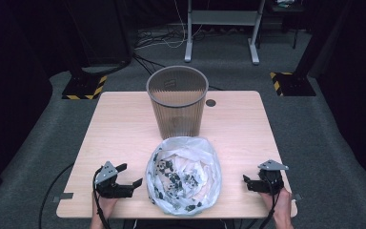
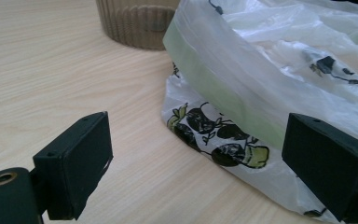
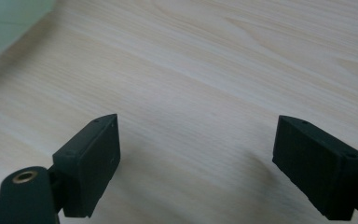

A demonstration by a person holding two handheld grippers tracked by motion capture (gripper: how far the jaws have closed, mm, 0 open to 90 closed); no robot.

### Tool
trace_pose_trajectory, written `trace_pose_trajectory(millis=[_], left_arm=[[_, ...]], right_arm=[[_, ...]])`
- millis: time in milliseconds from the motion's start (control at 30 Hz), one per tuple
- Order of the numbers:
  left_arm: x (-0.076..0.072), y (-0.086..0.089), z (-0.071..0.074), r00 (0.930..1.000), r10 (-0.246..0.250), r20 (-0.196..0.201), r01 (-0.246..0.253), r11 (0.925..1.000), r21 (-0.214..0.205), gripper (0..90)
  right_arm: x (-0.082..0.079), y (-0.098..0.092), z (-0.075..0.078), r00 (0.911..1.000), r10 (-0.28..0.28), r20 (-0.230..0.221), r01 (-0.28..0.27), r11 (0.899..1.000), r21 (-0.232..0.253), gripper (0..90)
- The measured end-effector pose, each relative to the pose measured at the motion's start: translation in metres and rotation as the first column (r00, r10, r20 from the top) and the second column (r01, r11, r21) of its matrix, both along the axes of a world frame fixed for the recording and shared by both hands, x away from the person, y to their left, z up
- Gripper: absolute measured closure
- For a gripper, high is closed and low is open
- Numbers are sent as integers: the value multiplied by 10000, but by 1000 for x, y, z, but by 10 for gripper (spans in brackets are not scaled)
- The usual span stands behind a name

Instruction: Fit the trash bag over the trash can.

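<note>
on table (image 1: pixel 124 119), ribbed bin (image 1: pixel 177 100) behind crumpled printed bag (image 1: pixel 183 174); both grippers (image 1: pixel 126 177) (image 1: pixel 246 181) spread wide, holding nothing.

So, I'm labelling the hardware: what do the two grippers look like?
Both the left gripper and right gripper are black, each with two blocky rectangular jaws, a grey three-cornered plate on top and a black cable trailing back past the hand.

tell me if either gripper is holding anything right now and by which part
Nothing is held. The left gripper and right gripper both rest open on the table, either side of the printed plastic bag.
</note>
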State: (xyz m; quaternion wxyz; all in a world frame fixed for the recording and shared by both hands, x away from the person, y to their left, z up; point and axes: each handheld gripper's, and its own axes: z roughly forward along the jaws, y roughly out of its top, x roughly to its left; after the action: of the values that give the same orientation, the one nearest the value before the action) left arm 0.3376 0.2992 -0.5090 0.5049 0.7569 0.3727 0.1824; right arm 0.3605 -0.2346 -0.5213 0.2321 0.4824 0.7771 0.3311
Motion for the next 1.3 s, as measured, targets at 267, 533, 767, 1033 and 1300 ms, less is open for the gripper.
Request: trace_pose_trajectory(millis=[267, 533, 767, 1033, 1300], left_arm=[[-8, 2, -6, 9998, -26, 187, 36, 9986, -529, 67], [-14, -7, -3, 9983, -411, 414, 446, 9951, -880, 16], [-10, -20, -1, 9986, -468, 230, 490, 9927, -1098, 30], [3, -36, -1, 9984, -564, -24, 558, 9919, -1144, 120], [13, -44, -7, 9970, -639, -437, 585, 9917, -1147, 152]], right_arm=[[-23, 28, 8, 9931, 842, 811, -892, 9942, 595, 151], [-33, 52, 17, 9753, 1909, 1111, -2083, 9624, 1742, 153], [-30, 66, 20, 9673, 2217, 1229, -2456, 9395, 2387, 160], [-20, 77, 21, 9665, 2405, 901, -2551, 9389, 2312, 190], [-5, 91, 20, 9641, 2635, 325, -2635, 9345, 2394, 151]])
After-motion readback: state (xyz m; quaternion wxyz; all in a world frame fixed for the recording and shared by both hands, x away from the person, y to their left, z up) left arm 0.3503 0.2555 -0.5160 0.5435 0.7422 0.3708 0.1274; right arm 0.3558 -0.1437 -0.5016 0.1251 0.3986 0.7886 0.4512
